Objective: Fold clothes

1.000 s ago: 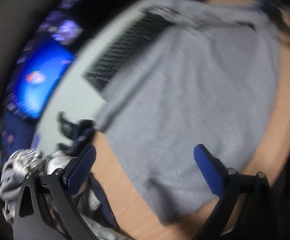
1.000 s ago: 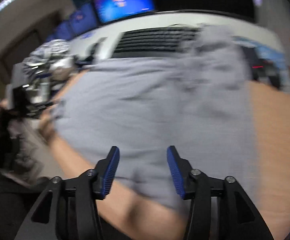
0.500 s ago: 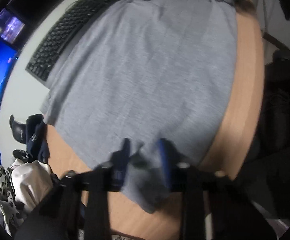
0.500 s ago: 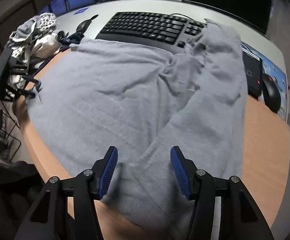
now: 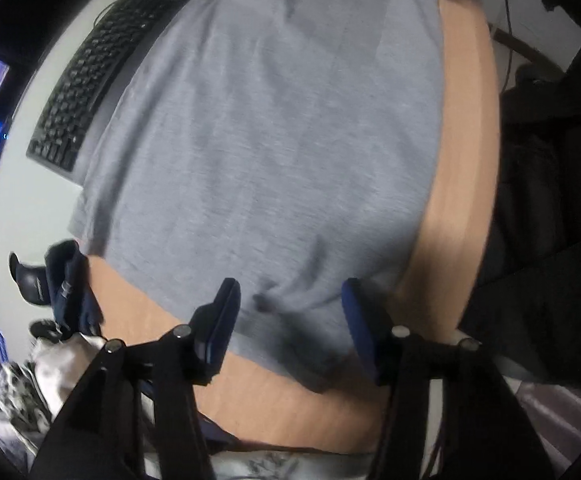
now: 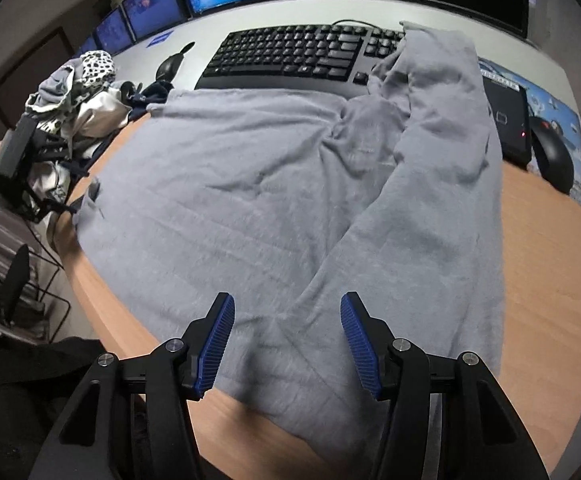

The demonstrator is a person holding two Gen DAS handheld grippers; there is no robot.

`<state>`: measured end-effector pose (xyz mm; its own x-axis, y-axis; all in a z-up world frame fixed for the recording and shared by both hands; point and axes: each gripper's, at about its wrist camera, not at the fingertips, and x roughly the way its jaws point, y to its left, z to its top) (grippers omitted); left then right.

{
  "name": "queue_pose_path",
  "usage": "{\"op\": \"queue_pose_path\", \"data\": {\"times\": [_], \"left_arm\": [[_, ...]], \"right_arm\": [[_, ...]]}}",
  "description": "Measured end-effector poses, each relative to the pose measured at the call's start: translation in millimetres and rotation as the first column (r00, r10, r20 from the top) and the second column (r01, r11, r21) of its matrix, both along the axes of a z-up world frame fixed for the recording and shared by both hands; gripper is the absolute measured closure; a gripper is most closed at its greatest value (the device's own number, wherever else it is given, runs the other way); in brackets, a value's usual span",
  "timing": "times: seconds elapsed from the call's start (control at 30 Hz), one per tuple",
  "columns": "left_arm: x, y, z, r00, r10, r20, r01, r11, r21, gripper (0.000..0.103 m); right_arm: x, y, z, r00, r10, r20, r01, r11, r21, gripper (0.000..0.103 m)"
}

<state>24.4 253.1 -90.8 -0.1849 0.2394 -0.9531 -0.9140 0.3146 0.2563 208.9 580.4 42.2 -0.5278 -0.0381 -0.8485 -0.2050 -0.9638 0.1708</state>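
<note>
A black keyboard (image 6: 290, 54) lies partly under the grey knit garment (image 6: 250, 200) on the tan wooden bench (image 6: 550, 280); the left hand-held gripper (image 5: 290, 320) is opening over the garment's hem, and the right hand-held gripper (image 6: 286, 340) stands parted, pads clear.

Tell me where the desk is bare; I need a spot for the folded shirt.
Bare wood shows right of the grey shirt, between its edge and the desk rim, below the mouse. A thin strip runs along the near rim. It is crowded behind by the keyboard and at the left by the clothes pile.
</note>
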Motion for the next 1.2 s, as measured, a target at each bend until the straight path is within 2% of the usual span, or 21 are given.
{"op": "queue_pose_path", "data": {"times": [0.07,0.1,0.13,0.2,0.27,0.4,0.53,0.6,0.67,0.8,0.9,0.97,1.0,1.03,1.07,1.13,1.17,1.2], "left_arm": [[-5,6,-4,1.0,0.02,0.006,-0.02,0.999,-0.028,0.049],[-5,8,-8,1.0,0.017,-0.005,-0.017,0.999,-0.035,0.055],[-5,9,-11,1.0,0.012,-0.001,-0.012,0.998,-0.055,0.069],[-4,10,-19,1.0,0.002,0.007,-0.001,0.995,-0.096,0.087],[3,5,-24,0.999,-0.032,0.008,0.033,0.991,-0.131,0.099],[12,-4,-24,0.999,-0.037,-0.024,0.034,0.994,-0.106,0.099],[3,-11,-20,0.995,0.089,-0.05,-0.092,0.994,-0.055,0.099],[-5,-12,-20,0.979,0.177,-0.098,-0.179,0.984,-0.009,0.099],[-18,-13,-20,0.947,0.285,-0.151,-0.282,0.959,0.04,0.099],[-24,-22,-23,0.892,0.429,-0.143,-0.425,0.903,0.06,0.099],[-20,-33,-33,0.871,0.462,-0.167,-0.463,0.886,0.034,0.094],[-20,-39,-36,0.85,0.469,-0.239,-0.472,0.88,0.045,0.085],[-24,-42,-34,0.81,0.498,-0.31,-0.501,0.862,0.077,0.057],[-33,-46,-29,0.73,0.553,-0.401,-0.552,0.823,0.131,0.031],[-40,-48,-22,0.651,0.594,-0.472,-0.583,0.79,0.19,0.027],[-46,-54,-1,0.512,0.663,-0.546,-0.607,0.729,0.316,0.029],[-43,-56,13,0.47,0.703,-0.535,-0.603,0.698,0.387,0.029],[-41,-53,26,0.468,0.74,-0.484,-0.593,0.668,0.449,0.028]], "right_arm": [[1,0,-2,1.0,-0.002,0.004,0.002,1.0,-0.005,0.046],[2,-1,-3,1.0,-0.002,0.006,0.002,1.0,-0.007,0.046],[2,-1,-3,1.0,-0.004,0.008,0.004,1.0,-0.009,0.046],[3,-1,-4,1.0,-0.006,0.012,0.006,1.0,-0.012,0.046],[4,-1,-3,1.0,-0.004,0.014,0.005,1.0,-0.007,0.046],[4,0,1,1.0,-0.006,0.009,0.006,1.0,-0.006,0.046],[0,5,1,1.0,-0.024,0.01,0.024,1.0,0.001,0.046],[-2,8,1,0.999,-0.035,0.007,0.035,0.999,0.001,0.046],[-5,12,2,0.998,-0.057,-0.008,0.057,0.998,-0.001,0.046],[-7,24,5,0.994,-0.103,-0.026,0.103,0.995,-0.005,0.046],[-7,35,-3,0.992,-0.124,-0.012,0.124,0.992,-0.023,0.046],[-5,40,-13,0.991,-0.135,0.02,0.135,0.991,-0.022,0.046],[-2,42,-16,0.988,-0.148,0.037,0.148,0.989,0.001,0.046],[5,46,-13,0.984,-0.174,0.027,0.174,0.985,0.014,0.046],[13,50,-10,0.98,-0.2,0.016,0.2,0.979,0.028,0.046],[33,57,2,0.967,-0.253,-0.038,0.254,0.967,0.026,0.046],[45,59,10,0.958,-0.275,-0.079,0.277,0.961,0.01,0.046],[58,57,20,0.952,-0.276,-0.13,0.275,0.961,-0.022,0.046]]}}
